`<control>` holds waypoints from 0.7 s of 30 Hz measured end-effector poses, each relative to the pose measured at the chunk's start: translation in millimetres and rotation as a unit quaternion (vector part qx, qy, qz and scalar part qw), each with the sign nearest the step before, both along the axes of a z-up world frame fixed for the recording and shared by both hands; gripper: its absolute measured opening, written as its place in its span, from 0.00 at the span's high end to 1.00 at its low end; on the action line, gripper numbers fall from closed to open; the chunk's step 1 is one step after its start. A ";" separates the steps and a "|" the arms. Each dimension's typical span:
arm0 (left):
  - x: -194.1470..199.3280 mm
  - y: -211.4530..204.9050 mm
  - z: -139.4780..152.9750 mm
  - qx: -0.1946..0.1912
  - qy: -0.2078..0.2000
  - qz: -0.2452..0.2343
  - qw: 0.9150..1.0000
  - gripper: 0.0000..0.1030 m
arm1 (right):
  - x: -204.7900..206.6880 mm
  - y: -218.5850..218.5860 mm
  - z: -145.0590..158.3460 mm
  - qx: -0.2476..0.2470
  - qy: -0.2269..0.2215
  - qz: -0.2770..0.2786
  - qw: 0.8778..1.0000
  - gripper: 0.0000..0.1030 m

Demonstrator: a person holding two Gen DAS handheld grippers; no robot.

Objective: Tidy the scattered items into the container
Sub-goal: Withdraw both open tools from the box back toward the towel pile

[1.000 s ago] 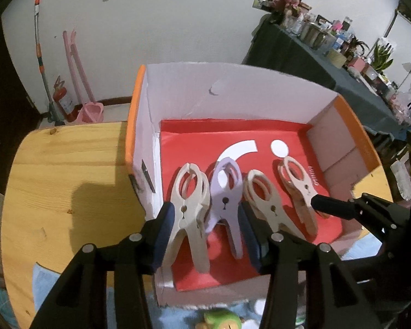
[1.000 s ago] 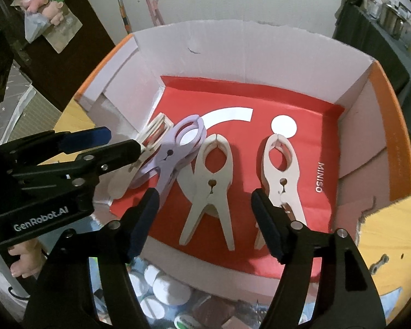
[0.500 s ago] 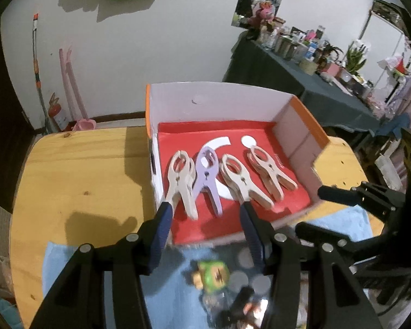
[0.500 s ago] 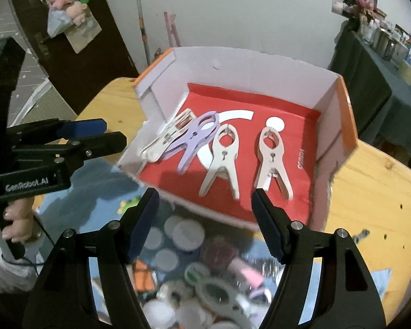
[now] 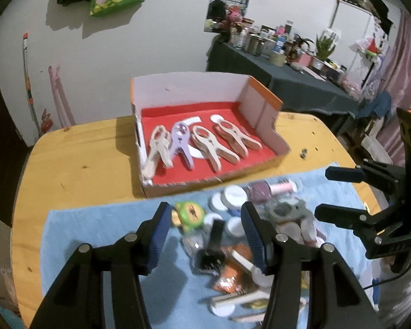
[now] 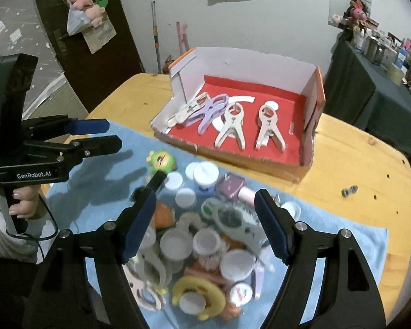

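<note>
A white cardboard box (image 5: 189, 89) (image 6: 249, 60) with a red floor and orange edges stands on the wooden table and holds several large clothes pegs, beige ones (image 5: 227, 137) (image 6: 268, 123) and a purple one (image 5: 181, 144) (image 6: 212, 109). In front of it a pile of scattered items (image 5: 246, 219) (image 6: 205, 235) lies on a blue cloth (image 5: 101, 235) (image 6: 101, 192): white jar lids, a green toy, a yellow ring, more pegs. My left gripper (image 5: 205, 235) (image 6: 106, 137) is open and empty above the pile's near side. My right gripper (image 6: 205, 224) (image 5: 323, 194) is open and empty above the pile.
The round wooden table (image 5: 76, 164) (image 6: 356, 164) has bare wood left and right of the box. A small metal bolt (image 6: 349, 191) (image 5: 303, 153) lies on the wood at the right. A cluttered dark side table (image 5: 287, 79) stands behind.
Both grippers have drawn back and up from the box. They were over the pegs inside it. Now they hang over the pile on the blue cloth.
</note>
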State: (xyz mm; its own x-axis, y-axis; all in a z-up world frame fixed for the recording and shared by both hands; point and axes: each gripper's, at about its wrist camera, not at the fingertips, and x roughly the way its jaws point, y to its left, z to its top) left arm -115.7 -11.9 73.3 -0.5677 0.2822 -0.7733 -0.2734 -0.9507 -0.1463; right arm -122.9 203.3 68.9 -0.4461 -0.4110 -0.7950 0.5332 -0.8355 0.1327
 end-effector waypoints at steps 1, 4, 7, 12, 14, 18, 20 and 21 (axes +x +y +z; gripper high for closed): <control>4.0 2.7 -2.8 -0.002 0.000 -0.003 1.000 0.45 | 5.9 1.5 -2.2 0.003 0.003 0.000 1.000 0.29; 19.4 14.6 -15.3 -0.010 0.000 -0.017 1.000 0.45 | 20.1 7.0 -10.8 0.010 0.007 -0.004 1.000 0.29; 33.9 29.5 -30.1 -0.015 0.004 -0.037 0.999 0.45 | 31.6 12.2 -21.8 0.019 0.008 -0.004 1.000 0.29; 48.0 47.6 -48.2 -0.033 0.015 -0.057 0.998 0.45 | 44.6 25.2 -41.0 0.014 -0.001 -0.004 1.000 0.29; 49.6 52.5 -53.7 -0.040 0.014 -0.060 0.997 0.45 | 46.4 29.0 -46.6 0.010 -0.004 -0.003 1.000 0.29; 50.0 59.8 -62.3 -0.045 0.004 -0.065 0.997 0.45 | 44.2 38.1 -57.4 -0.001 -0.017 -0.010 1.000 0.29; 50.6 61.7 -64.4 -0.048 0.004 -0.068 0.997 0.45 | 42.1 42.7 -62.6 -0.016 -0.029 -0.012 0.999 0.29; 50.7 62.5 -65.8 -0.050 0.003 -0.070 0.996 0.45 | 40.5 44.8 -65.8 -0.023 -0.034 -0.015 0.999 0.29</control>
